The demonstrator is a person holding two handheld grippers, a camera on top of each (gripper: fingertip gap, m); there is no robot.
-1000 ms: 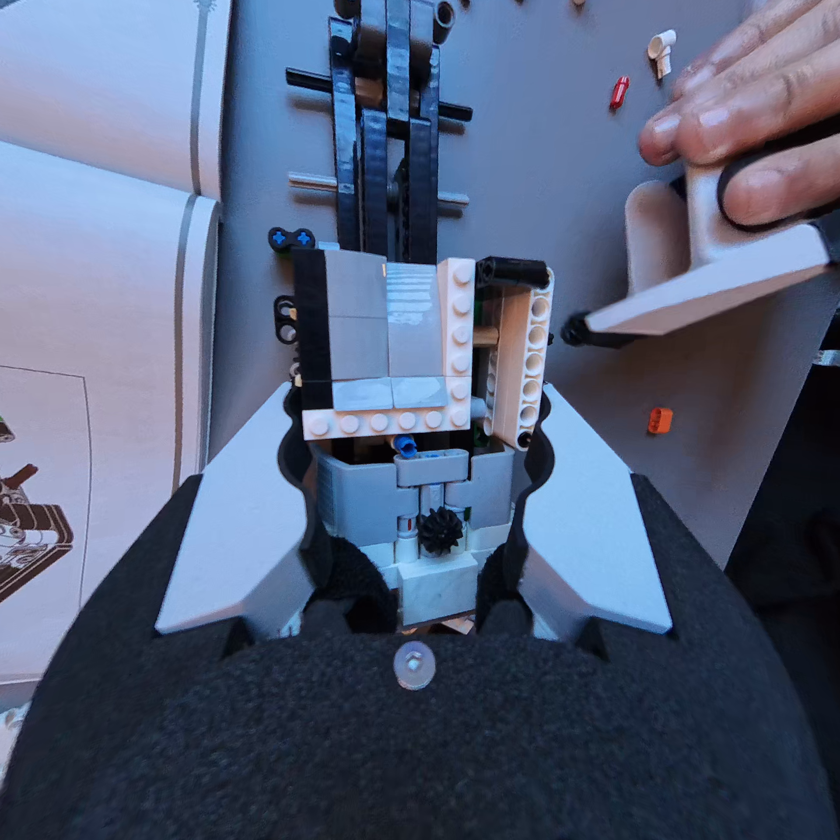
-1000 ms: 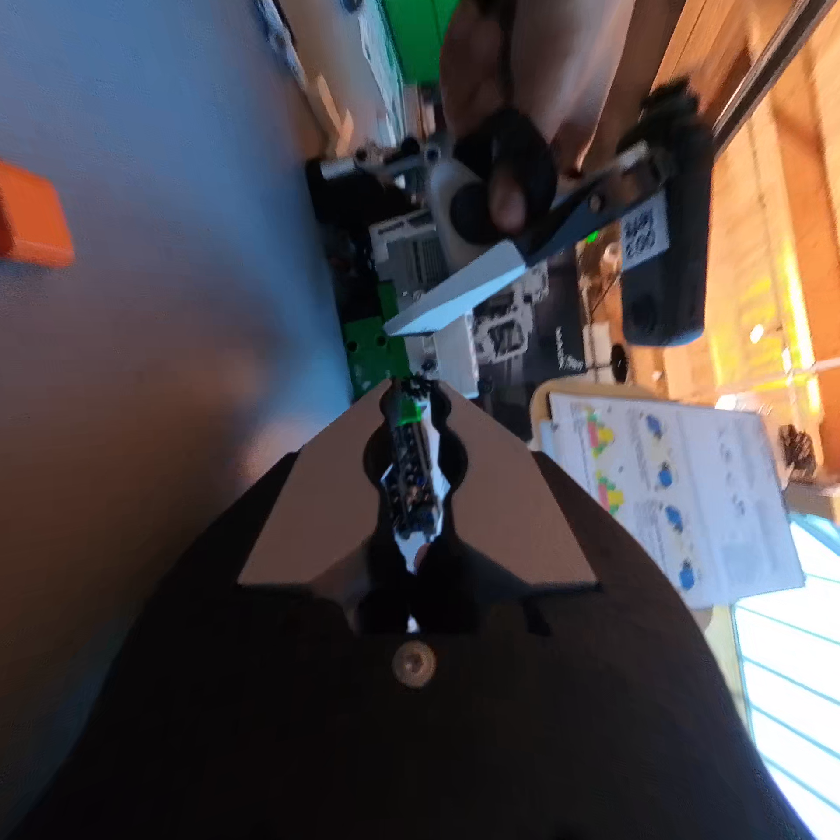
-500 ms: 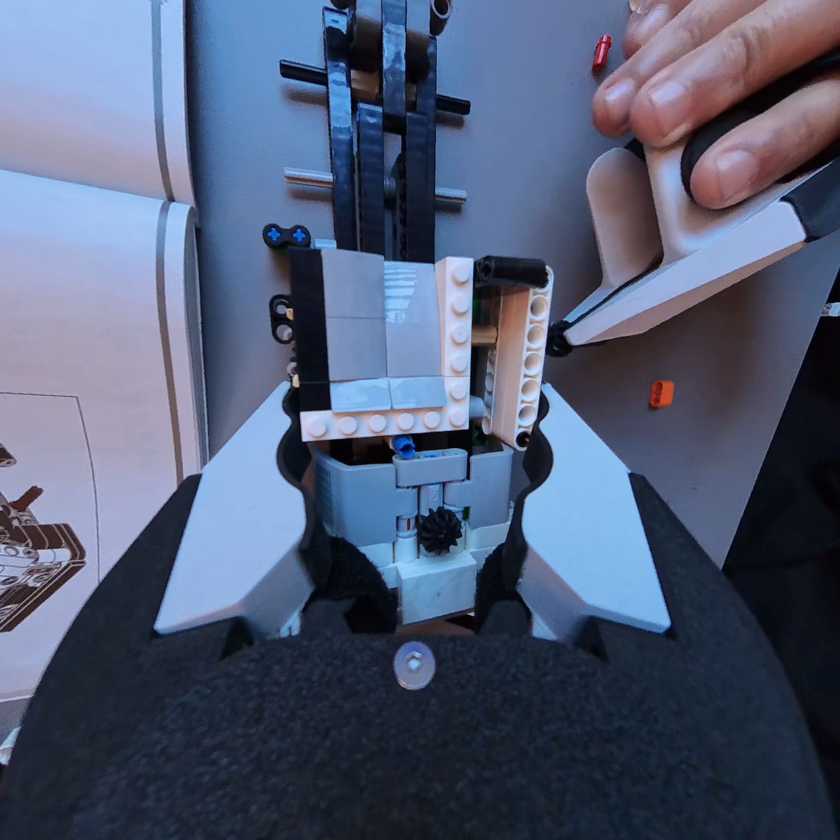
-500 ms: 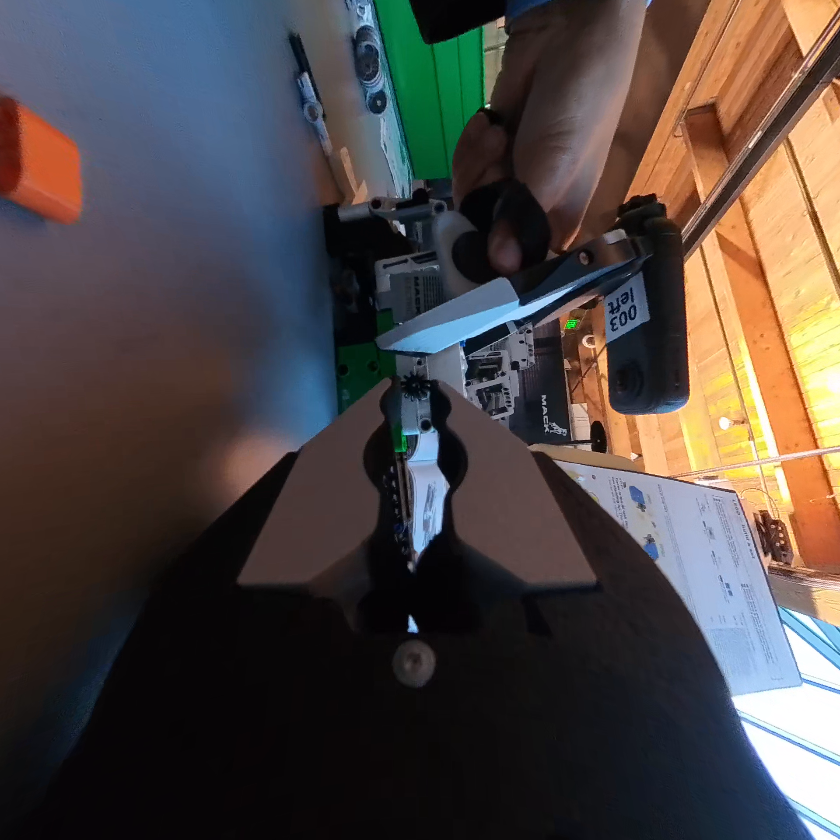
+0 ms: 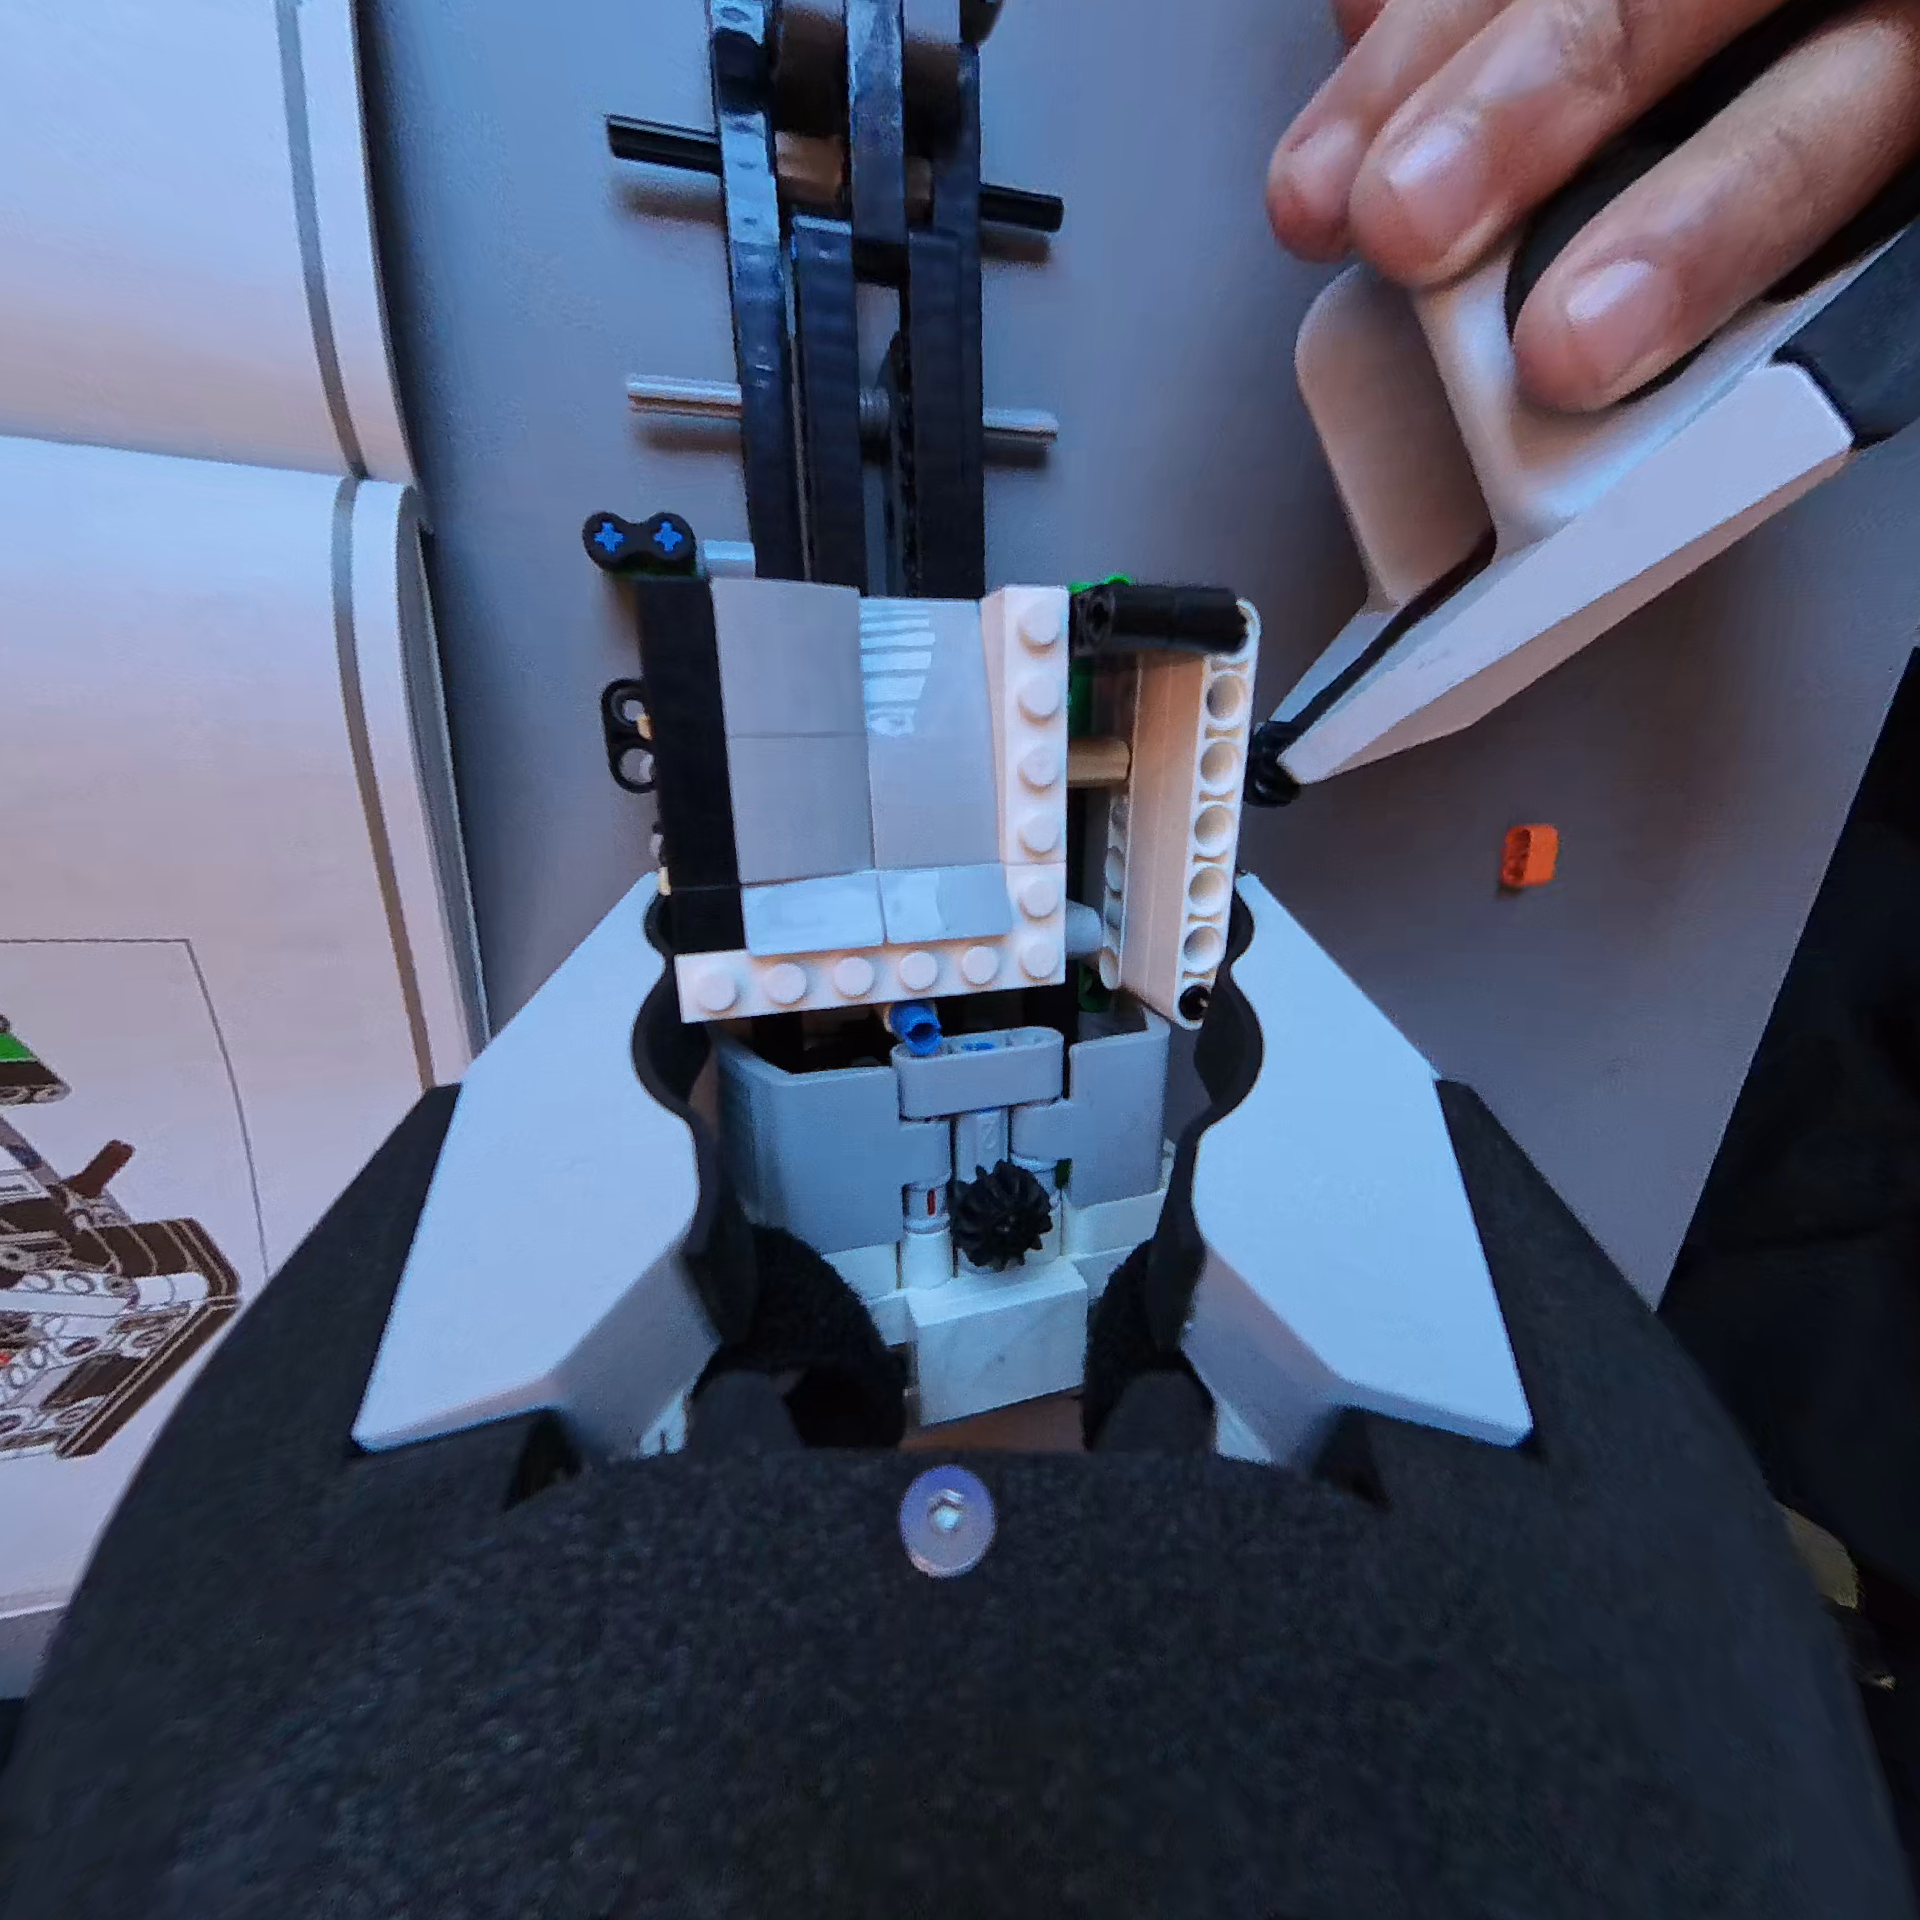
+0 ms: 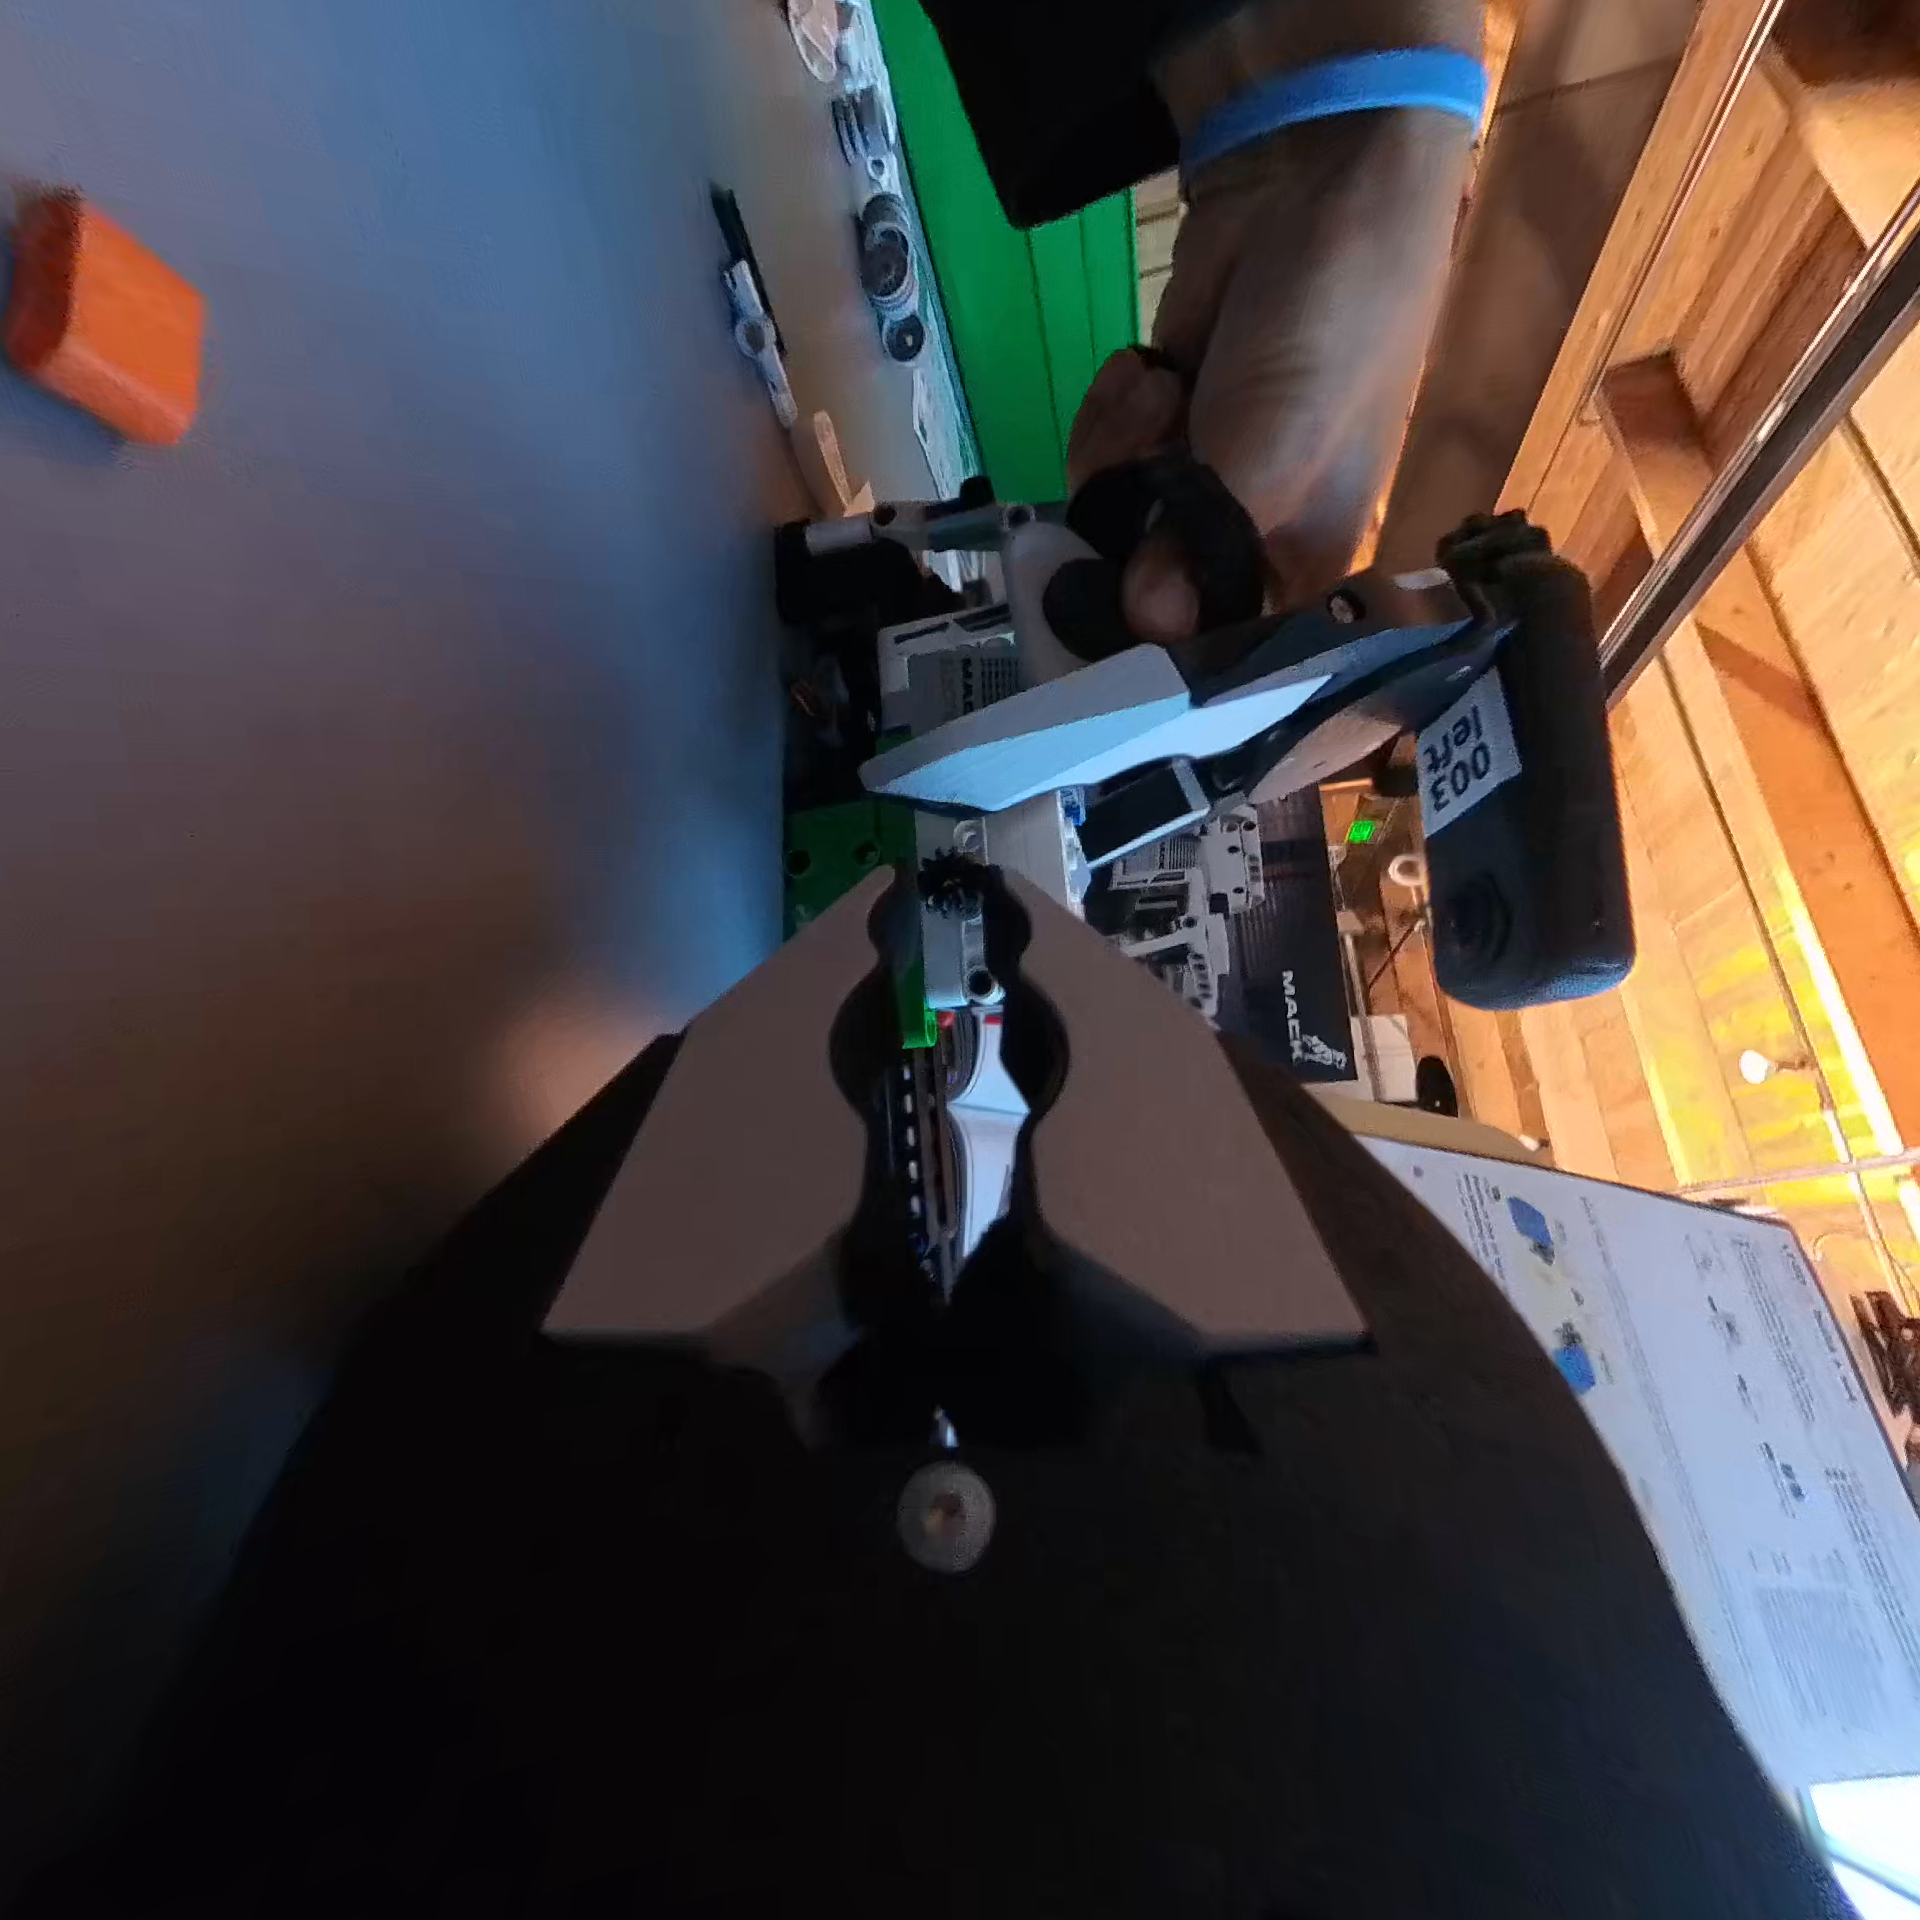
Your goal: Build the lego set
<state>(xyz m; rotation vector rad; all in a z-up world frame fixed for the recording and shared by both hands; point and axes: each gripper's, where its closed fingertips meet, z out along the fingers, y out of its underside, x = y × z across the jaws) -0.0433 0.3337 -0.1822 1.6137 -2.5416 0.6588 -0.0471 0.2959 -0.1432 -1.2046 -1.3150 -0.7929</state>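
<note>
My left gripper (image 5: 945, 904) is shut on the lego model (image 5: 873, 769), a white, grey and black truck build with long black beams reaching away over the grey table. A black gear (image 5: 997, 1216) sits low on the model's near end. My right gripper (image 5: 1288, 753), held by a hand (image 5: 1558, 156), comes in from the upper right, shut on a small black piece (image 5: 1270, 764) that touches the side of the model's white holed beam (image 5: 1195, 810). In the right wrist view my right gripper (image 6: 948, 883) has the black piece (image 6: 943, 871) at its tips, right by the model (image 6: 935, 675).
An open instruction booklet (image 5: 156, 727) lies left of the model. A small orange piece (image 5: 1527, 854) lies on the table to the right, also in the right wrist view (image 6: 104, 322). A printed sheet (image 6: 1662, 1403), a dark box (image 6: 1288, 997) and several loose parts (image 6: 883, 249) lie farther off.
My right gripper has moved in toward the model's right side, bringing the small black piece from a gap away up against the white beam. My left gripper keeps its hold on the model.
</note>
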